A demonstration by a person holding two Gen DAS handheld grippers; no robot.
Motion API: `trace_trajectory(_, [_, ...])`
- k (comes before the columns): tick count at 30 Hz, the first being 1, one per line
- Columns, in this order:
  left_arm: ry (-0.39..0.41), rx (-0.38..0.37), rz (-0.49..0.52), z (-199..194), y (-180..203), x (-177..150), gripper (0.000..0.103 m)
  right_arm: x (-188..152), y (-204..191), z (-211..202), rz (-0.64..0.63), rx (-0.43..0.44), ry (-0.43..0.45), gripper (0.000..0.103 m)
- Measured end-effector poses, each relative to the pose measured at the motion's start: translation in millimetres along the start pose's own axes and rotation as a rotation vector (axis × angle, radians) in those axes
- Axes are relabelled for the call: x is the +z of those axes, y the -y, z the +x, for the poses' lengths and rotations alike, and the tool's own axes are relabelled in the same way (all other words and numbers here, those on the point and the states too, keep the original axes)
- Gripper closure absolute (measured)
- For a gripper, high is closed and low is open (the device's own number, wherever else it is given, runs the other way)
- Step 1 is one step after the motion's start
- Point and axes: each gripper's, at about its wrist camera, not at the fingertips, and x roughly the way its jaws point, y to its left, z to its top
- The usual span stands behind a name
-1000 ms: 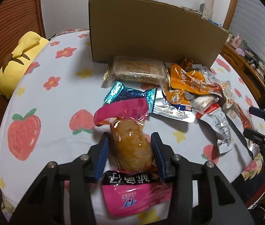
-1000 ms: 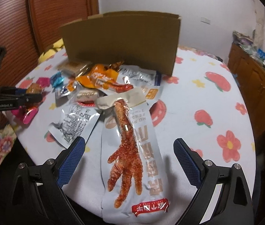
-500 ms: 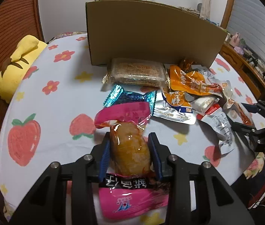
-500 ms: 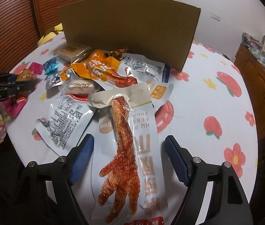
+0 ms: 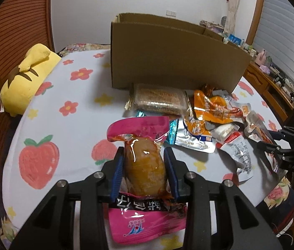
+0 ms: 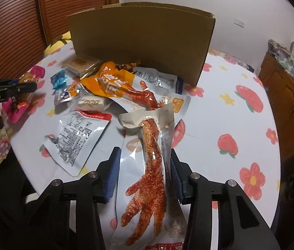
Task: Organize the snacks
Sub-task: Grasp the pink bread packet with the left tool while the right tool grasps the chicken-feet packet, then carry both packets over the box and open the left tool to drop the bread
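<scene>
My left gripper [image 5: 143, 152] is shut on a pink pack [image 5: 144, 166] with a brown glazed snack inside; both blue pads press its sides. The jaws of my right gripper [image 6: 144, 152] are closing on a long white pack with a red chicken foot [image 6: 151, 166], and the pads squeeze its edges inward. Both packs lie over the near edge of the table. An open cardboard box [image 5: 174, 62] [image 6: 140, 41] stands upright behind the snack pile. In the right wrist view my left gripper [image 6: 11, 89] shows at the far left.
Between box and grippers lie a cracker pack [image 5: 159, 100], an orange pack [image 5: 213, 108] [image 6: 109, 83], a teal candy [image 6: 58, 80] and a white printed pouch [image 6: 78, 137]. A yellow plush [image 5: 26, 77] sits at the table's left rim. A wooden cabinet [image 6: 288, 95] stands on the right.
The right jaws went from wide open to pressing the chicken foot pack, which has buckled narrower. The left jaws narrowed slightly on the pink pack.
</scene>
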Motion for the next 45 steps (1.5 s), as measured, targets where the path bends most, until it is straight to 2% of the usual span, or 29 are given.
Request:
trace_trajectory(11, [0.052, -0.02, 0.013, -15.9, 9.5, 9.1, 0.067, 5.2, 5.5, -34.1, 0.011, -0.002, 0.092, 0.058])
trace_trajectory(20, [0.141, -0.059, 0.04, -39.8, 23.5, 41.6, 0.067, 41.4, 13.7, -59.4, 0.008, -0.001, 0.188, 0.058])
trace_trajectory(31, [0.222, -0.072, 0.096, -45.0, 38.2, 112.7, 0.067, 116.9, 21.4, -74.5, -0.041, 0.013, 0.294, 0.058])
trace_trajectory(45, [0.218, -0.021, 0.138, -4.3, 42.8, 199.1, 0.067, 208.4, 30.3, -34.8, -0.106, 0.07, 0.317, 0.058])
